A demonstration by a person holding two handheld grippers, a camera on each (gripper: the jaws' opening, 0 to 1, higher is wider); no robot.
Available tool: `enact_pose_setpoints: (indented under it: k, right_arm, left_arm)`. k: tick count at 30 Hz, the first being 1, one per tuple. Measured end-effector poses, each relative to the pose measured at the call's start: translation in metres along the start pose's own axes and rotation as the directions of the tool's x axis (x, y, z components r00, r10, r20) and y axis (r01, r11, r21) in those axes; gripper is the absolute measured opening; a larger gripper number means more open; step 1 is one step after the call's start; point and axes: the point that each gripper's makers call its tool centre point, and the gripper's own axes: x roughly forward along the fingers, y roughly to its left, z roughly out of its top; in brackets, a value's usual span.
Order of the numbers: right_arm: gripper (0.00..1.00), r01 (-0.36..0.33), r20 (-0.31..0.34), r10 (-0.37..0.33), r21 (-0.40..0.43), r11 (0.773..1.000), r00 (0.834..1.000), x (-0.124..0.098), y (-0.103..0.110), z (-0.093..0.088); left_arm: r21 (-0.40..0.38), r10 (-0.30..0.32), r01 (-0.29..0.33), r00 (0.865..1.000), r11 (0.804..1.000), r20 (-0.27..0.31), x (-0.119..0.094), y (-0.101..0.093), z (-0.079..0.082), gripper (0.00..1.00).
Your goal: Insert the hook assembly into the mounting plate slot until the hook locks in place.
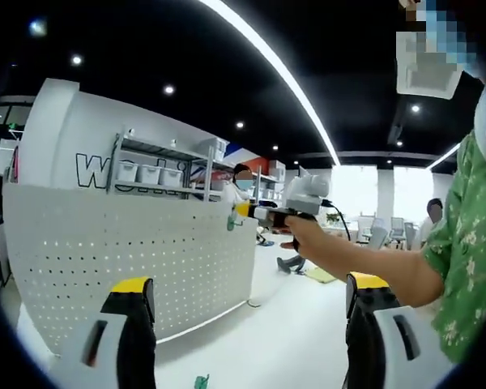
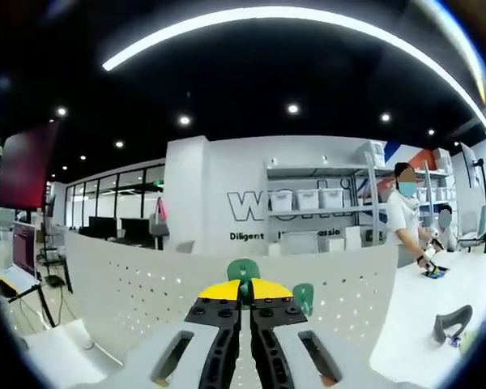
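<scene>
A white perforated mounting plate [image 1: 105, 251] stands upright on the white table, curving across the left gripper view. My left gripper [image 1: 247, 284] is open, its yellow-tipped jaws wide apart with nothing between them. A hand holds my right gripper [image 1: 243, 211] at the plate's top right edge, with a small green hook [image 1: 231, 220] at its tip. In the right gripper view the right gripper [image 2: 243, 292] is shut on the green hook [image 2: 243, 270], close against the mounting plate [image 2: 146, 284]. A second green hook [image 2: 304, 297] sits on the plate just to the right.
A loose green piece [image 1: 201, 381] lies on the table [image 1: 292, 340] near the plate's foot. A dark curved object [image 2: 452, 324] rests on the table at right. Behind the plate are shelves with white bins [image 2: 316, 198] and a person in white [image 2: 405, 215].
</scene>
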Motion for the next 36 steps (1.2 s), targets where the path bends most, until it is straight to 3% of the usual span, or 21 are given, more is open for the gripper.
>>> enact_pose_setpoints:
  k: [6, 13, 27, 36]
  right_arm:
    - [0.01, 0.018, -0.016, -0.018, 0.007, 1.0, 1.0, 0.012, -0.004, -0.013]
    - [0.01, 0.033, -0.019, -0.033, 0.009, 0.999, 0.999, 0.024, -0.009, -0.022]
    - [0.01, 0.063, 0.026, -0.063, 0.005, 0.998, 0.998, 0.038, -0.013, -0.019]
    - [0.01, 0.07, 0.027, -0.072, 0.072, 0.995, 0.997, 0.042, -0.018, -0.027]
  left_arm:
    - [-0.018, -0.054, 0.054, 0.999, 0.998, -0.002, 0.002, 0.005, 0.003, 1.0]
    - [-0.031, -0.072, 0.072, 0.997, 0.997, -0.006, -0.003, 0.015, 0.005, 1.0]
    - [-0.047, -0.059, 0.06, 0.998, 0.997, 0.021, -0.006, 0.026, 0.01, 1.0]
    - [-0.056, -0.062, 0.063, 0.998, 0.996, 0.018, -0.004, 0.028, 0.007, 0.98]
